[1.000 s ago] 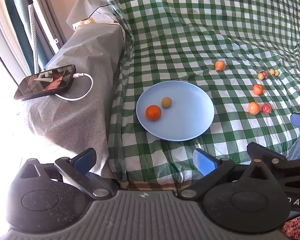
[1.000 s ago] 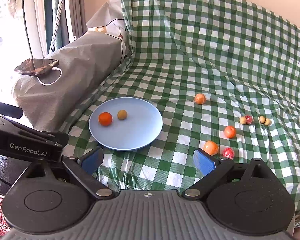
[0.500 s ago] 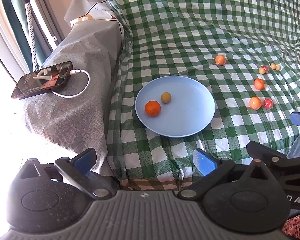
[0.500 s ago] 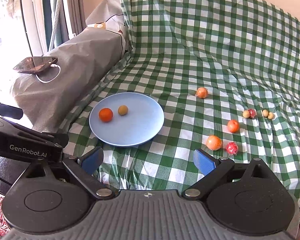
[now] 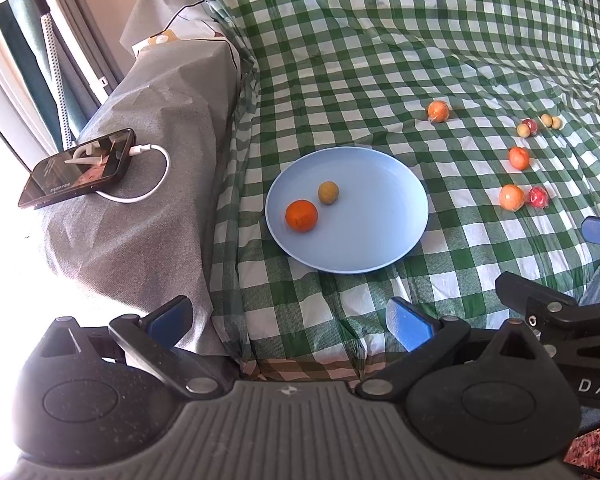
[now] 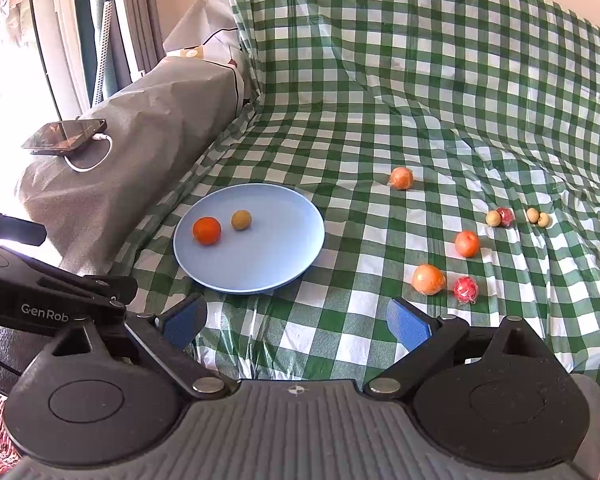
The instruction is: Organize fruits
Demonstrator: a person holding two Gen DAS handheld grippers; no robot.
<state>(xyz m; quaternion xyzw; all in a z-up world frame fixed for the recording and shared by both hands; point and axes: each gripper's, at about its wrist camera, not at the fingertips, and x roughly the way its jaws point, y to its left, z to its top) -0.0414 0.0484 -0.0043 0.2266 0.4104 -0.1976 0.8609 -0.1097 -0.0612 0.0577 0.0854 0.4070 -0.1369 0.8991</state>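
The blue plate [image 6: 256, 272] lies on the checked cloth [image 6: 380, 80] and holds an orange [image 6: 207, 230] and a small brown fruit [image 6: 241, 219]; seven more fruits lie loose at its 3 o'clock, so gathering looks barely begun. Both the left claw [image 5: 288, 318] and right claw [image 6: 298, 320] are spread and empty. The next move likely calls for the right claw to reach the nearest peach-coloured fruit [image 6: 428, 279]. Only the right view shows the window at 10 o'clock.
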